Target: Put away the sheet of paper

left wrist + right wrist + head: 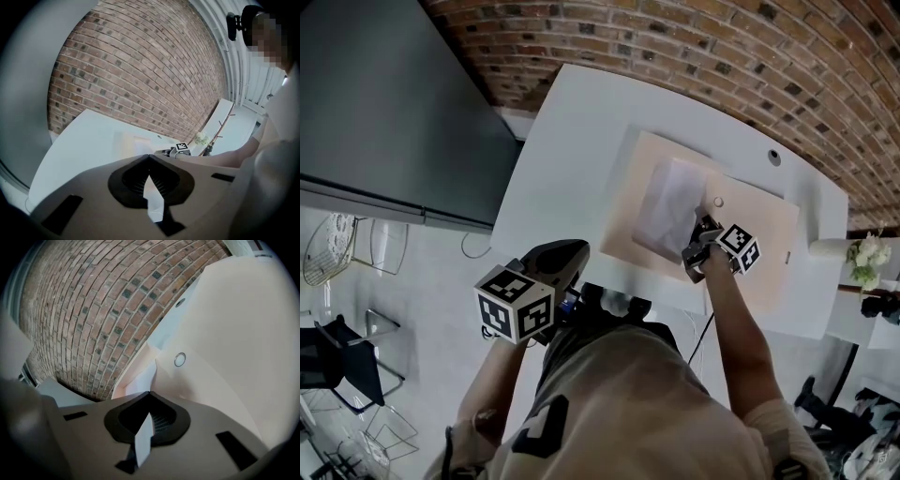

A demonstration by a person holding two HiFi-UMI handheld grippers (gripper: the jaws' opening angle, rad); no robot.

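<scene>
A white sheet of paper (667,206) is lifted over the left half of a pale pink folder (759,244) that lies on the white table (572,141). My right gripper (697,231) is shut on the sheet's near right edge. In the right gripper view a strip of the sheet (143,437) runs between the closed jaws (149,394), and the folder (220,333) with its round snap button (180,359) fills the space ahead. My left gripper (577,251) hangs near my body at the table's front edge, jaws together (149,158), holding nothing.
A round cable hole (774,157) sits in the table's far right. White flowers (867,258) stand off the right end. A dark panel (384,94) runs along the left, wire chairs (337,356) below it. A brick wall (722,47) backs the table.
</scene>
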